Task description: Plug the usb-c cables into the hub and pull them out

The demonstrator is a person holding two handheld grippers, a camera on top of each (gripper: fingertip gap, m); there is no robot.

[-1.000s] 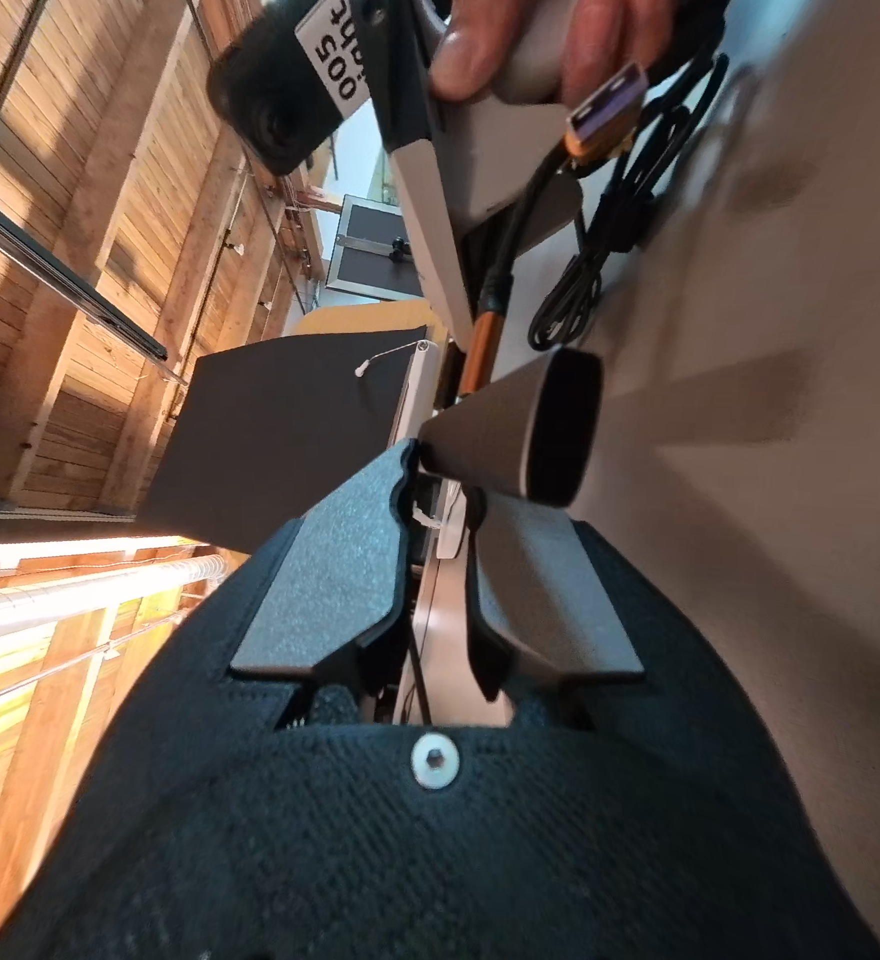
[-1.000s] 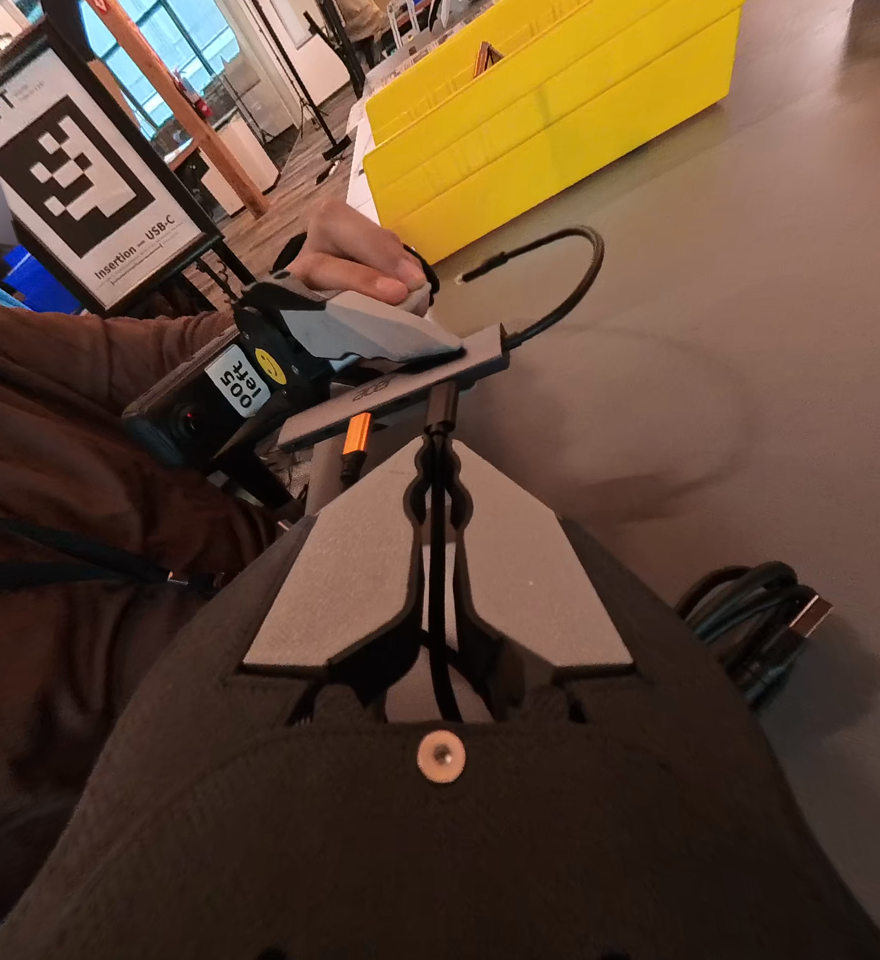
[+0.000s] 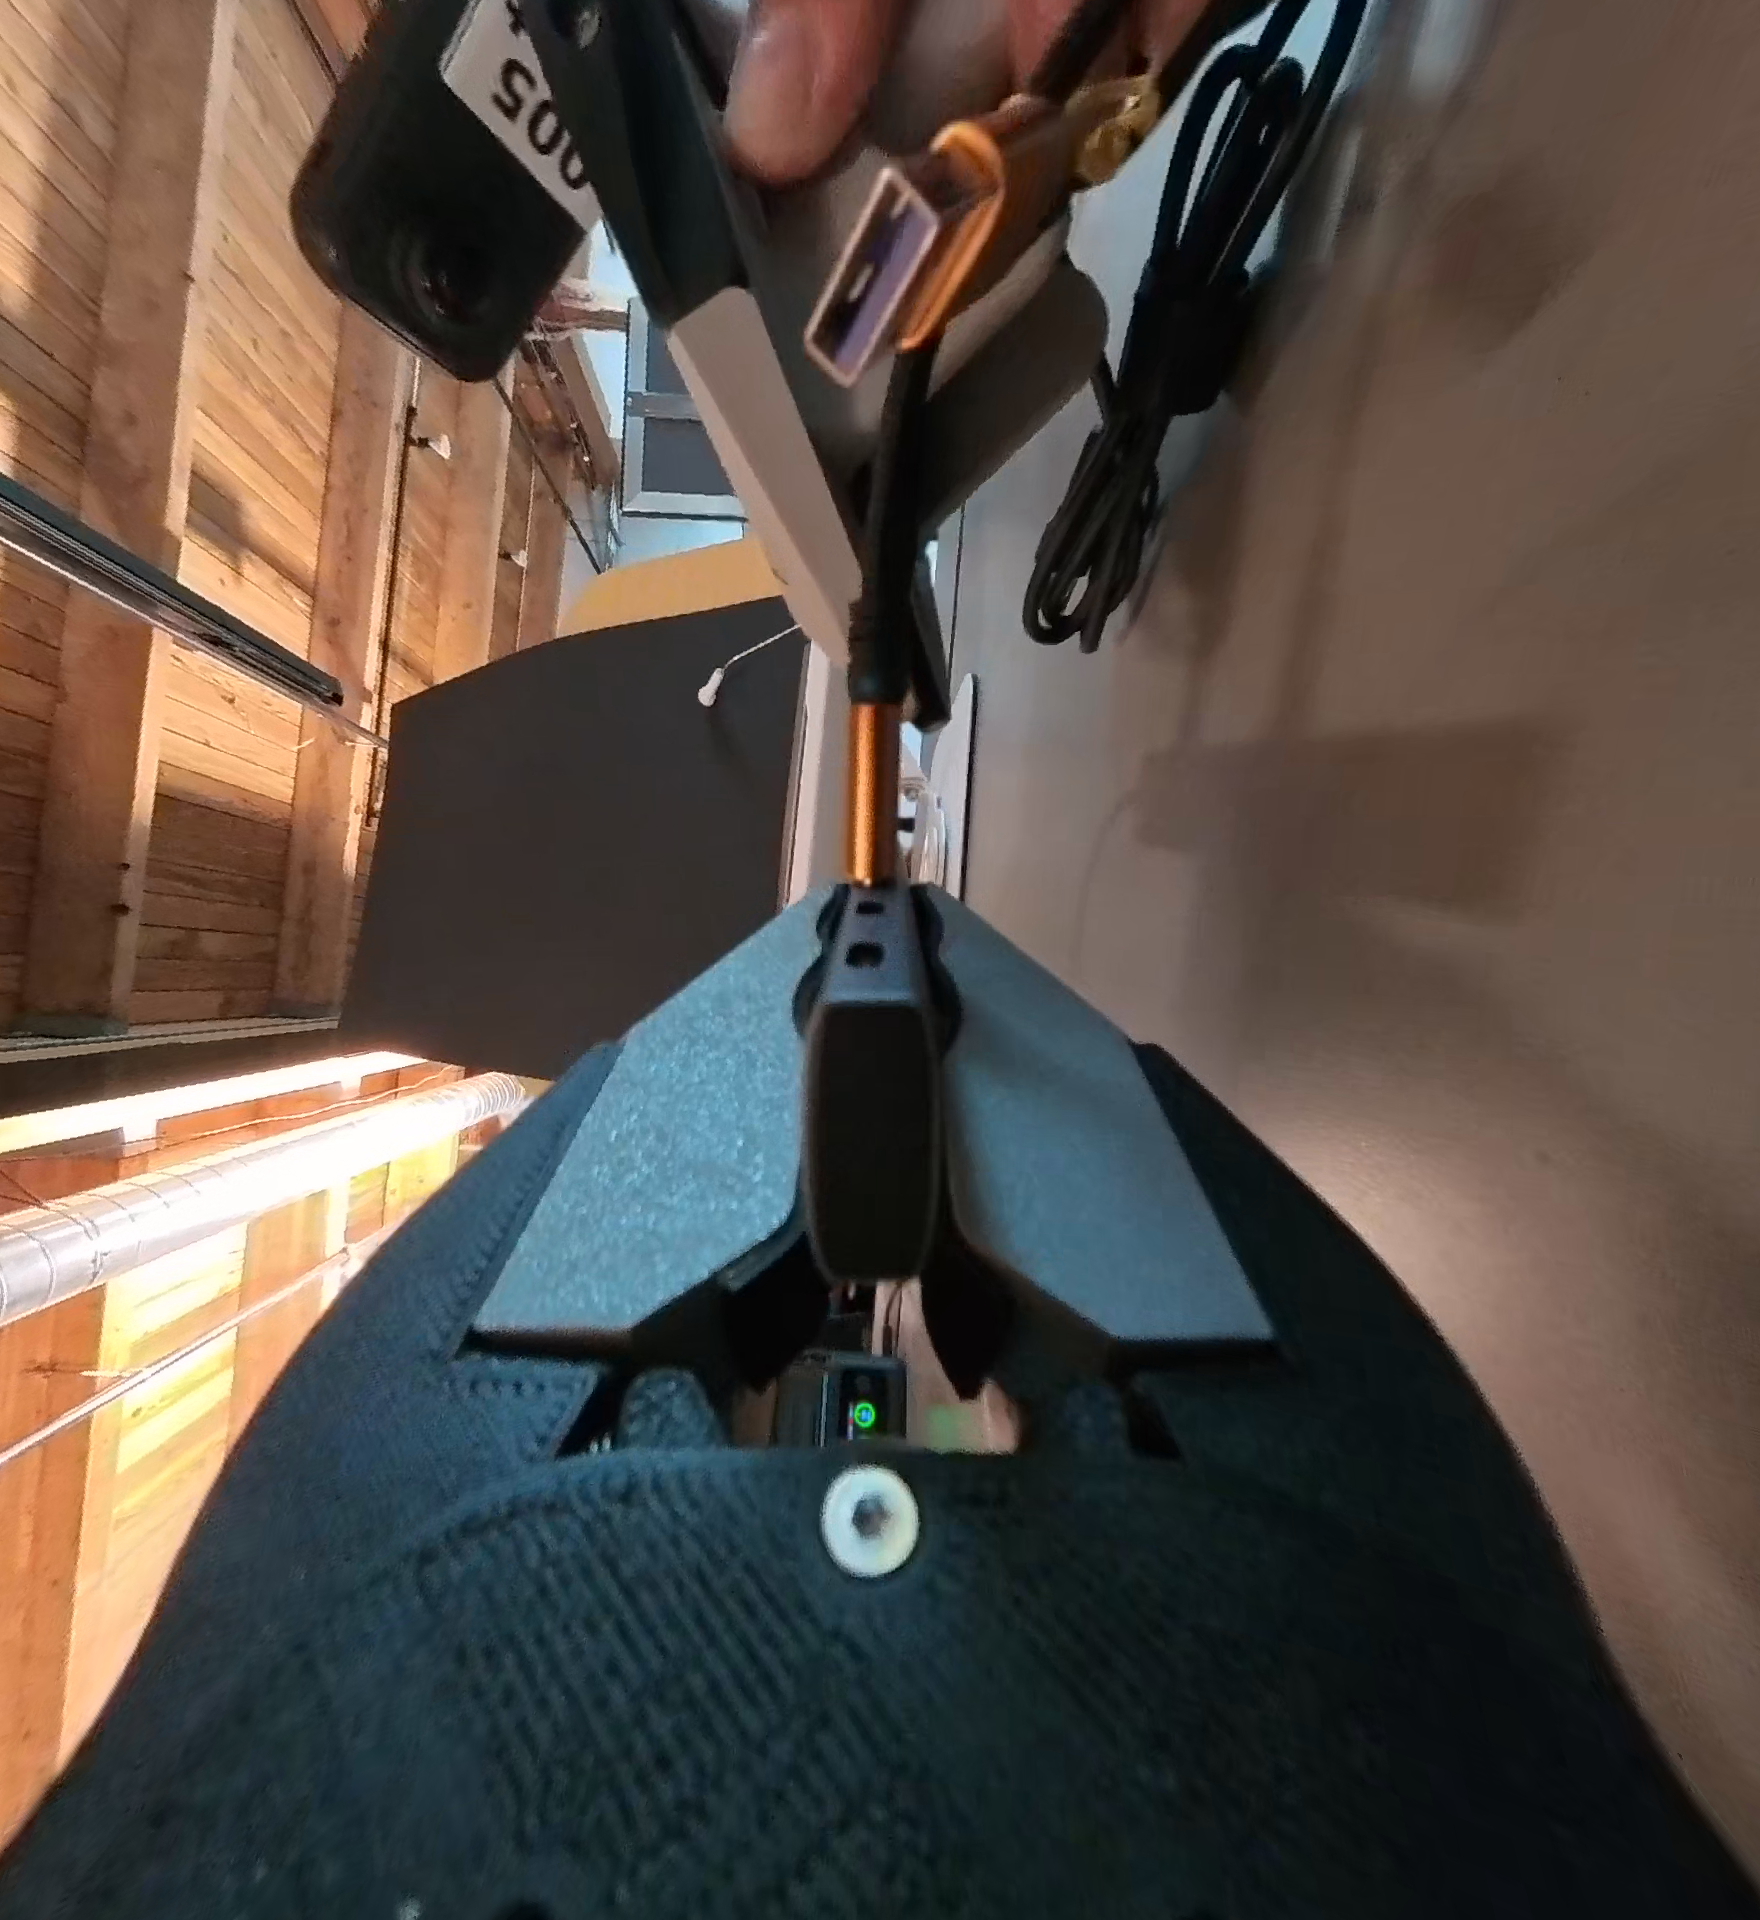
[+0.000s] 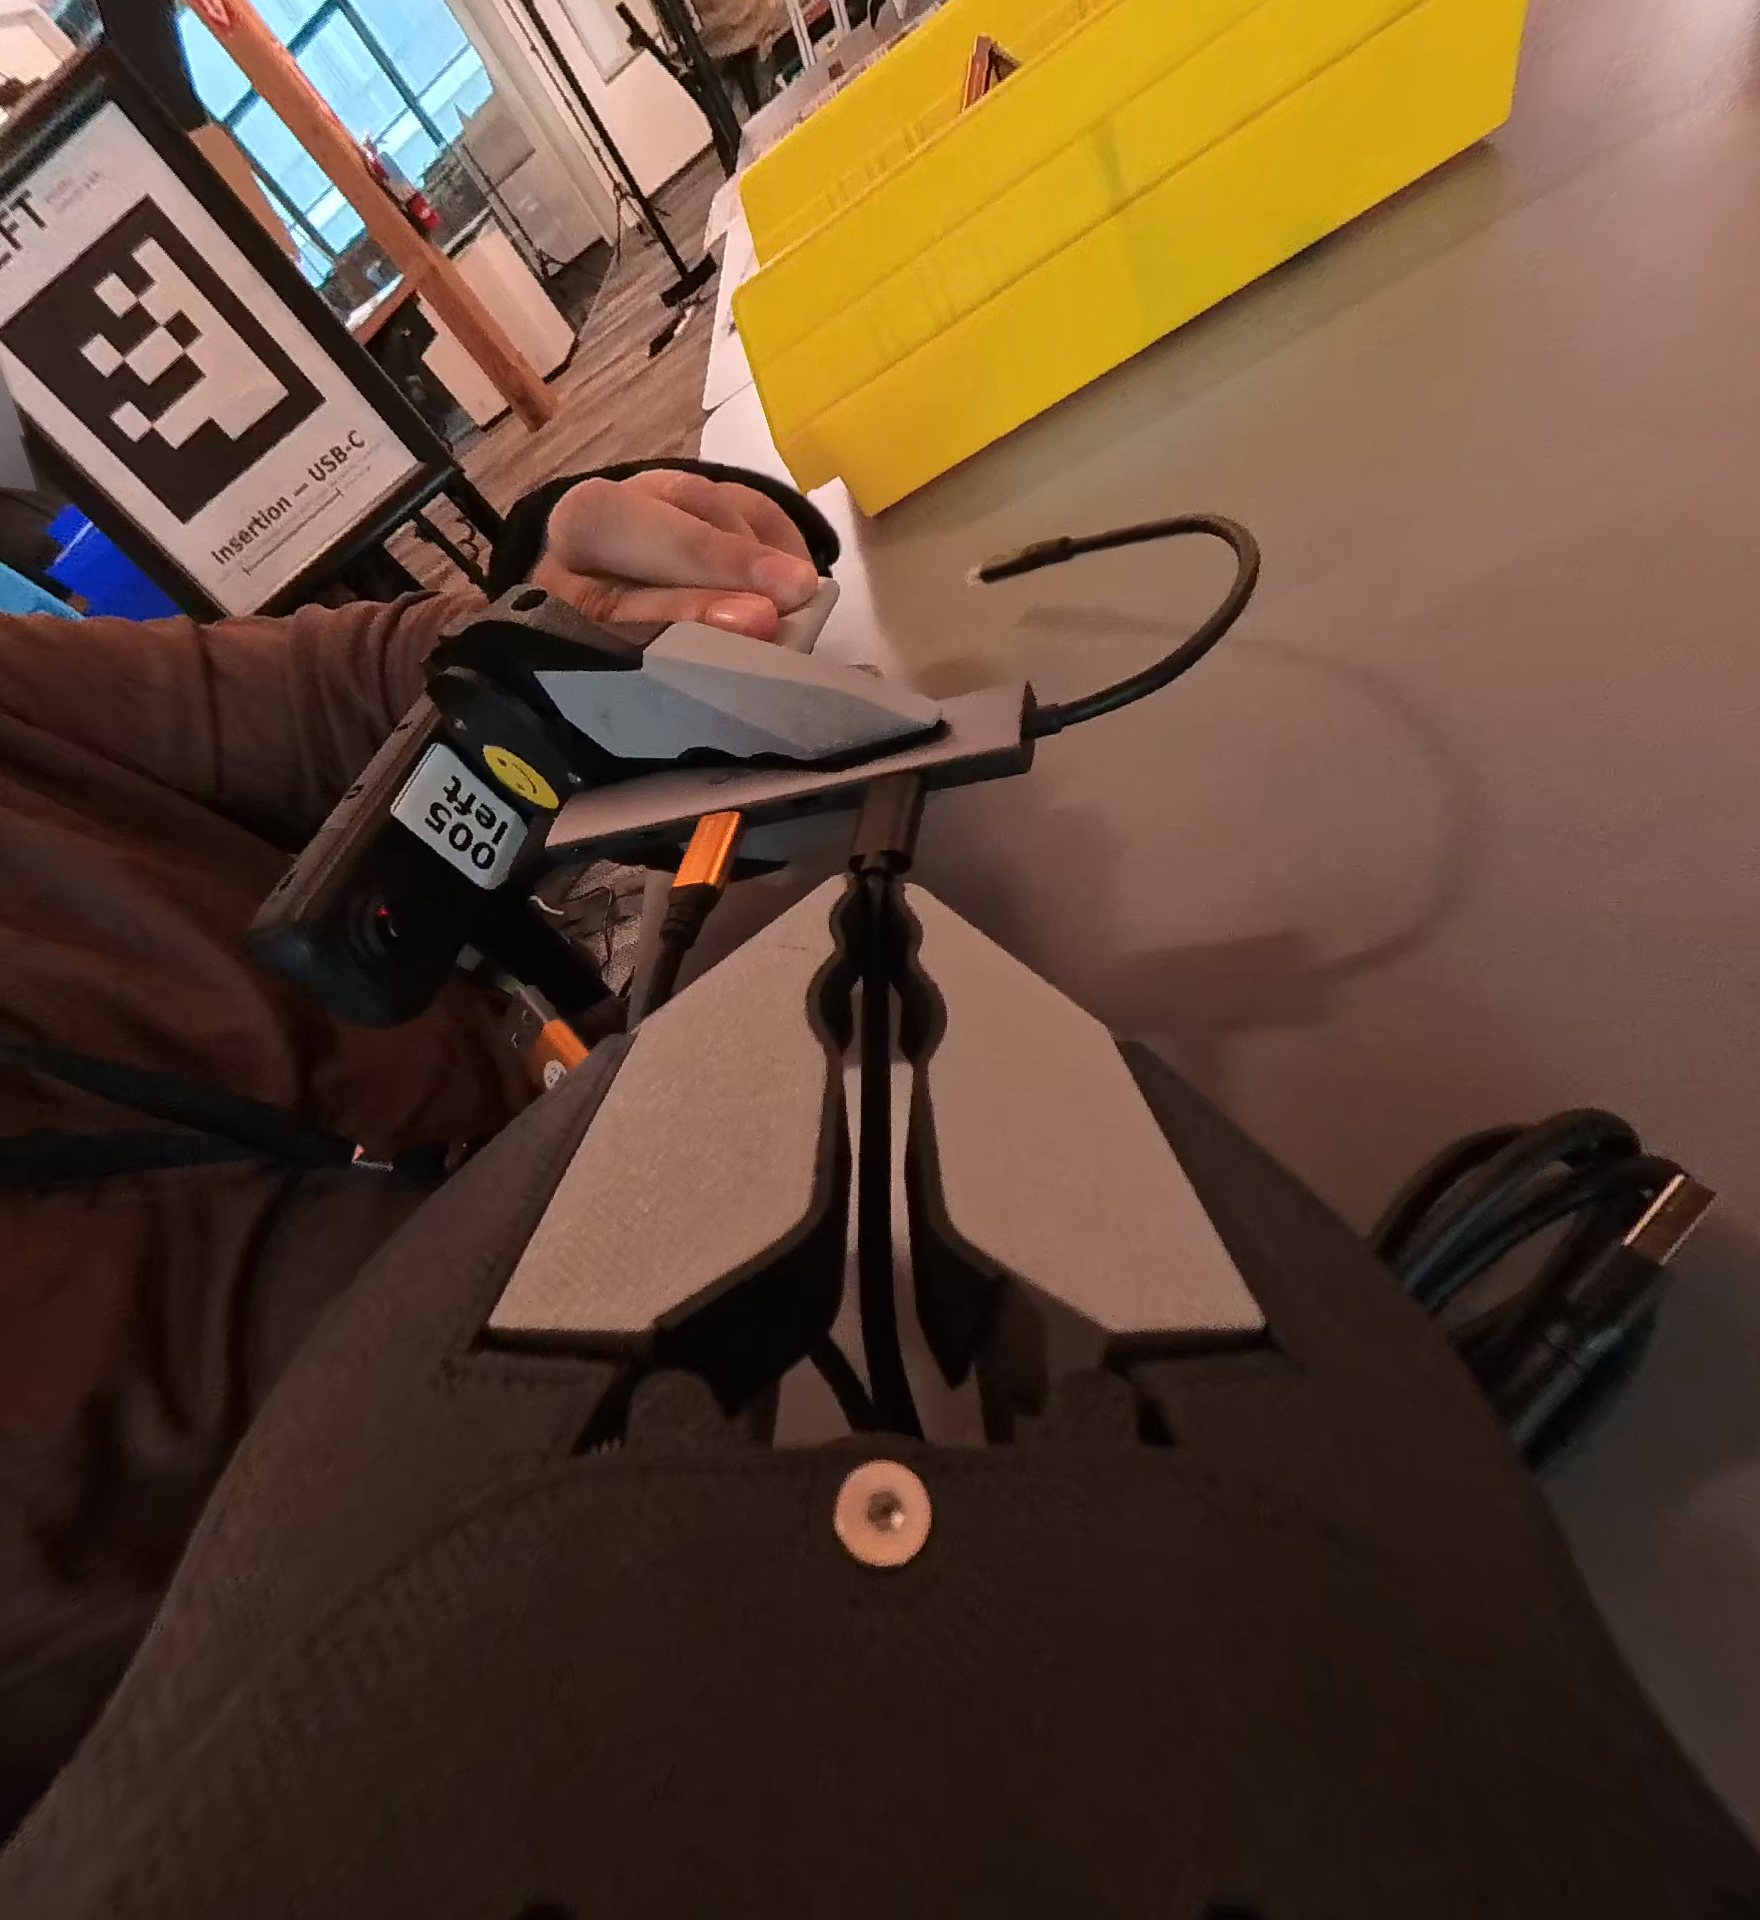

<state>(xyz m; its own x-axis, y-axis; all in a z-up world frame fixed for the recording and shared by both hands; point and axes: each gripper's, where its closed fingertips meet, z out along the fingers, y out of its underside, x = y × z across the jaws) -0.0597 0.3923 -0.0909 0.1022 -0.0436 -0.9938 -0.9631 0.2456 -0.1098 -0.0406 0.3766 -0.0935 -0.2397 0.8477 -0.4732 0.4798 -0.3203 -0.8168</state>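
L gripper [image 4: 897, 732] jaws are pinching the hub [image 4: 803, 800], holding it above the tabletop [image 4: 1478, 540]. R gripper [image 4: 871, 894] jaws are pinching a black cable [image 4: 874, 1143] w/ its plug seated in the hub, beside an orange plug [image 4: 704, 852]. Yellow bin [image 4: 1115, 239] is sitting at the back, contents unclear.

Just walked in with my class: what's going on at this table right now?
A person is working two handheld grippers. The left gripper clamps a grey USB hub above the table. The right gripper is shut on a black cable whose plug appears seated in the hub, beside an orange-plugged cable also plugged in.
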